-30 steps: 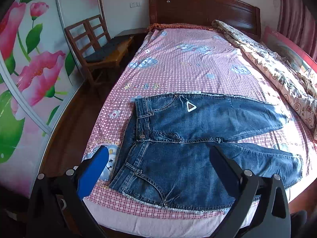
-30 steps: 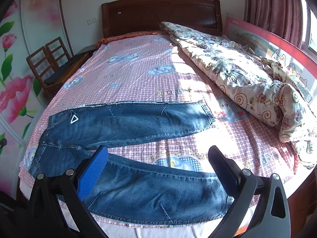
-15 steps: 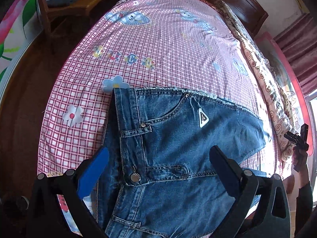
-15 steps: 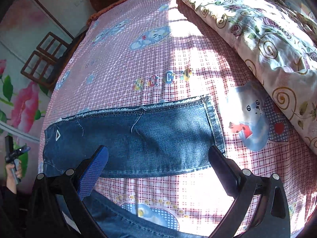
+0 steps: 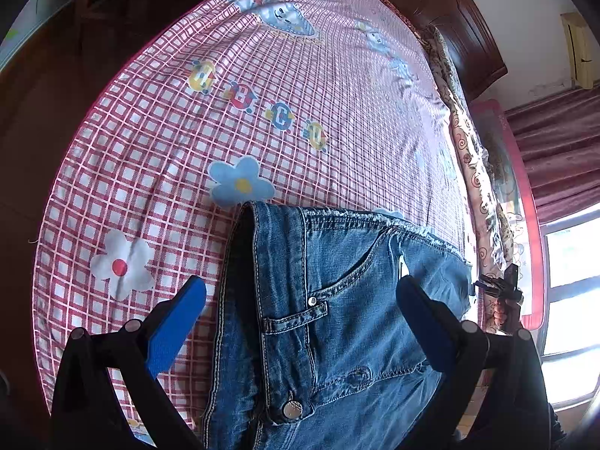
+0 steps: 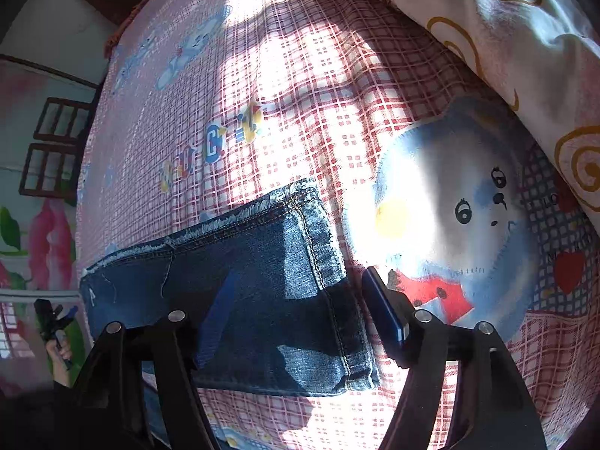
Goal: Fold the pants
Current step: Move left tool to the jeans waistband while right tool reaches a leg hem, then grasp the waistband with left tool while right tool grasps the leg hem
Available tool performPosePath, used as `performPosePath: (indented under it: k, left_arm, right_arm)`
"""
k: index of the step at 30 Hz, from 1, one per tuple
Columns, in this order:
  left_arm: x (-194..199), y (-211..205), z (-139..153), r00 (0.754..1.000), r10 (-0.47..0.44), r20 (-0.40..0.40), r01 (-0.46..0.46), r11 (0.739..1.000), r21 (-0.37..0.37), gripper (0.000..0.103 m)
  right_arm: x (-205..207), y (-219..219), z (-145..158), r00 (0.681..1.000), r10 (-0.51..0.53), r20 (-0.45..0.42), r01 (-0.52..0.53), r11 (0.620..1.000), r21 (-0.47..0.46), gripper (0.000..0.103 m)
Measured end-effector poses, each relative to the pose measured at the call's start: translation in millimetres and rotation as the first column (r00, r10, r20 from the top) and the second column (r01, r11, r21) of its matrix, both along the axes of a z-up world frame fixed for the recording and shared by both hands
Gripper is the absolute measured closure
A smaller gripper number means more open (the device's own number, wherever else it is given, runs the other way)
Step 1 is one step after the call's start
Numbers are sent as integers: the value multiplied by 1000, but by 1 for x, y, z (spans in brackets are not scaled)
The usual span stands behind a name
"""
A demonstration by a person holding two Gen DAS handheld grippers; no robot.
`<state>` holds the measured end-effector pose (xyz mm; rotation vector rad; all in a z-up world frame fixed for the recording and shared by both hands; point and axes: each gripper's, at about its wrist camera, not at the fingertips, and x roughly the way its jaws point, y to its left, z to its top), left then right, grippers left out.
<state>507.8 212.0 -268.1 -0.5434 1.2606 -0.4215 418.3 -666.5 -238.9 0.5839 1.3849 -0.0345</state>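
The left hand-held gripper (image 5: 300, 322) is spread wide, both blue pads (image 5: 176, 326) bare and holding nothing. It straddles the waist end of the jeans (image 5: 337, 318): the left pad is over the checked sheet (image 5: 157, 157) just beside the waistband, the right finger is over the denim near the front pocket. Whether the tips touch the cloth is hard to tell from this angle. The waistband corner lies just beyond the tips, by a blue flower print (image 5: 240, 183), and the metal button (image 5: 292, 408) sits nearer the camera, between the fingers.

The right hand-held gripper (image 6: 300, 300) is also open, a little narrower, and grips nothing. It brackets the hem end of one leg (image 6: 262, 292): the left pad (image 6: 219, 311) lies over the dark denim, the right pad (image 6: 382, 307) just past the hem on the sheet (image 6: 300, 93), at the edge of a large bear print (image 6: 450, 206). The hem runs between the fingers, its far frayed corner beyond the tips.

The jeans lie flat on the bed, with the waist at the left hand-held gripper and the leg reaching to the right one.

Beyond the jeans the sheet carries coloured letter prints (image 5: 258, 108). A floral quilt (image 6: 506, 30) is heaped along the bed's far side beyond the bear, and the dark wooden headboard (image 5: 450, 18) stands at the far end.
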Motion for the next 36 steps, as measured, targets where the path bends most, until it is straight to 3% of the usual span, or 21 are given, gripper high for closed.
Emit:
performPosePath:
  k: [11, 18, 28, 34, 36]
  left_arm:
    - [10, -11, -21, 998, -56, 5, 56, 992, -117, 2]
    - [21, -19, -28, 998, -62, -15, 60, 992, -115, 2]
    - [51, -24, -35, 996, -85, 29, 86, 996, -24, 2]
    - [61, -27, -36, 991, -126, 38, 129, 988, -87, 2]
    - [63, -36, -35, 987, -155, 49, 158, 985, -65, 2]
  right_arm:
    - [0, -4, 1, 999, 44, 29, -46, 997, 58, 40]
    - [0, -6, 1, 997, 54, 47, -57, 996, 63, 40]
    - [4, -7, -1, 996, 37, 85, -42, 997, 65, 40]
    - [4, -7, -1, 995, 53, 90, -59, 996, 66, 40]
    - [3, -7, -2, 994, 49, 92, -56, 996, 68, 40]
